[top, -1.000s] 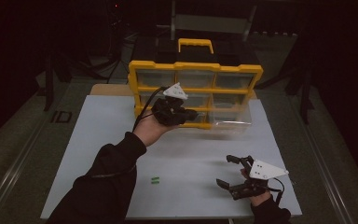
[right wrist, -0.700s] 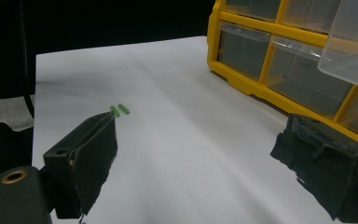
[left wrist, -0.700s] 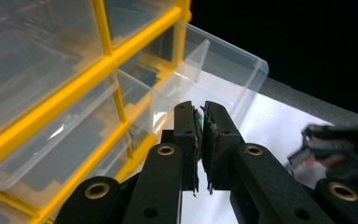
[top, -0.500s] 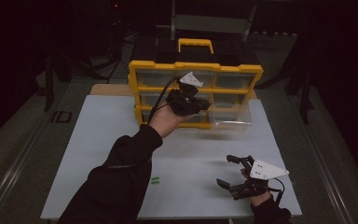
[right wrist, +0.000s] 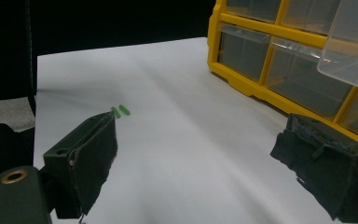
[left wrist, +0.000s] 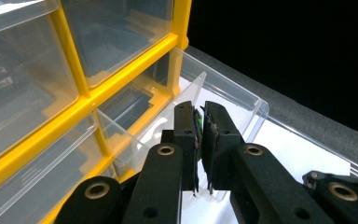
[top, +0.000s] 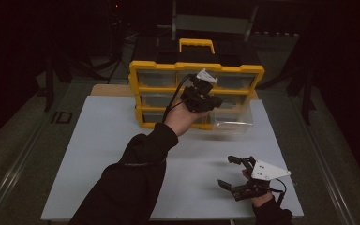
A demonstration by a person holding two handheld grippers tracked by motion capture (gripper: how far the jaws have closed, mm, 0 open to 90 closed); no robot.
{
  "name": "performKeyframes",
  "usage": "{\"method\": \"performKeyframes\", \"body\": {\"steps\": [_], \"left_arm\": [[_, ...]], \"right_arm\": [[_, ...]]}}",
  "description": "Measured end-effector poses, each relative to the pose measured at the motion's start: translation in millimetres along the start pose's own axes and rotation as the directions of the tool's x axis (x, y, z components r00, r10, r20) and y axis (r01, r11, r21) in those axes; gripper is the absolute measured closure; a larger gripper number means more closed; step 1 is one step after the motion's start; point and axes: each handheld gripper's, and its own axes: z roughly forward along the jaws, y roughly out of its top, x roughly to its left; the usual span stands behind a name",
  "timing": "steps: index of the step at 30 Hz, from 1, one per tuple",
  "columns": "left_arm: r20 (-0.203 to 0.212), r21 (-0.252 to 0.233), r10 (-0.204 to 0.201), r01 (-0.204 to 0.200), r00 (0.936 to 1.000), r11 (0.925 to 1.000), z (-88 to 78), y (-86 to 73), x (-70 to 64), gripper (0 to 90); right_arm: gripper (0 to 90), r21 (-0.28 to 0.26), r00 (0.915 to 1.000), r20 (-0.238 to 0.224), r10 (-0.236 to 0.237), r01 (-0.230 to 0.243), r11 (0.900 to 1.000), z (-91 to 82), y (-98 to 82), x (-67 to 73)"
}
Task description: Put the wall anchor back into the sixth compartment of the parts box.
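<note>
Left gripper [left wrist: 199, 140] jaws clenched on a tiny green plastic piece [left wrist: 197, 122]: light, slippery, grip mid-body; right gripper [top: 236, 174] released at 5 o'clock.

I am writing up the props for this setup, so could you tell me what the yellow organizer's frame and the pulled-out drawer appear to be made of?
The frame looks like moulded hard plastic, opaque yellow with a slight sheen on its bars. The drawer appears to be clear rigid plastic, glossy: the white tabletop shows through its walls, and its edges catch light.
</note>
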Motion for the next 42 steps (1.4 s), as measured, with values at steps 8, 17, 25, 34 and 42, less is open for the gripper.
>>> {"method": "performKeyframes", "body": {"steps": [8,17,25,34,42], "left_arm": [[-0.014,0.03,-0.033,0.033,0.9994,0.999,14.1,2.5,-1.9,83.3],[-0.028,0.103,-0.019,0.022,0.9994,0.9945,33.3,0.5,-8.3,83.2],[-0.044,0.163,-0.026,0.033,0.9987,0.9861,48.5,-1.7,-9.7,83.2],[-0.063,0.215,-0.002,0.016,0.998,0.9765,60.5,-2.4,-14.0,82.3],[-0.09,0.187,-0.018,0.035,0.9957,0.9818,51.1,3.3,-14.9,51.9]], "right_arm": [[12.5,0.002,1.0,-0.001,-0.001,0.001,1.0,0.1,0.0,0.1],[12.4,-0.002,1.0,0.0,0.004,-0.004,1.0,-0.5,-0.5,-0.8],[11.0,-0.013,0.9999,0.009,0.012,-0.012,1.0,-1.7,-0.6,-2.0],[10.7,-0.014,0.9996,0.014,0.023,-0.023,1.0,-2.6,-0.8,-3.2],[10.7,-0.011,0.9995,0.012,0.028,-0.028,1.0,-2.4,-0.7,-3.2]]}}
